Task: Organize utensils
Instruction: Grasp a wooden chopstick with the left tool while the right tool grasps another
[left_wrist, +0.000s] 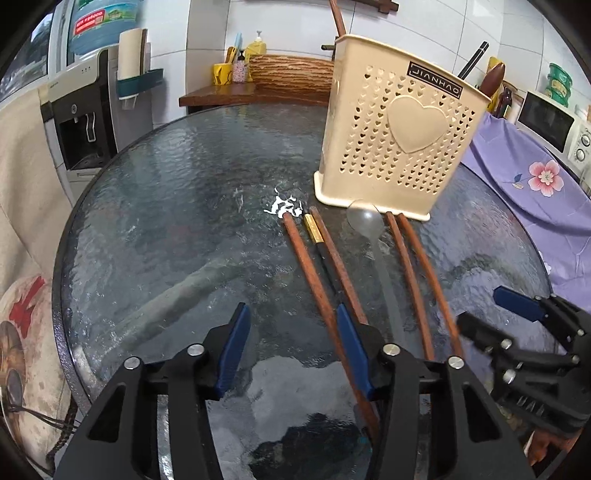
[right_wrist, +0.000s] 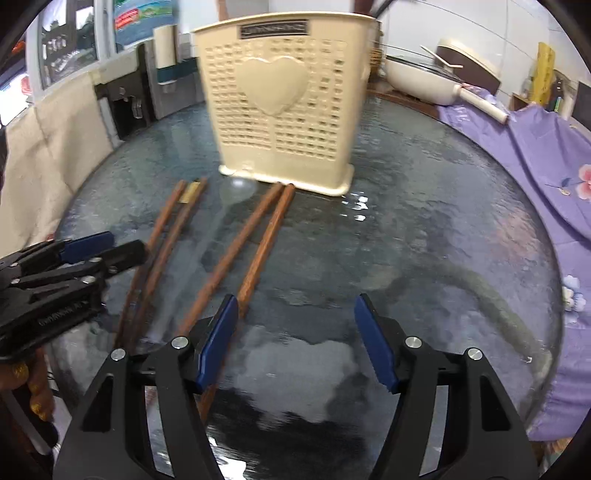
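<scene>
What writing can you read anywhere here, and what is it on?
"JIANHAO": black label at the top of the cream utensil holder, seen upside down.
Red label on the water bottle: too small to read.
Embossed lettering on the left gripper: blurred, unreadable.

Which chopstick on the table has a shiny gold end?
The dark chopstick lying between the two left brown ones. Only it has a gold band; the others are plain reddish-brown wood.

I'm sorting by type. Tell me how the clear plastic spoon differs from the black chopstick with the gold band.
The clear plastic spoon is see-through with a round bowl; the black chopstick with the gold band is opaque, thin and straight. The spoon's bowl touches the cream heart-pattern holder's base; the chopstick's end stops short. Both lie flat on the glass table.
</scene>
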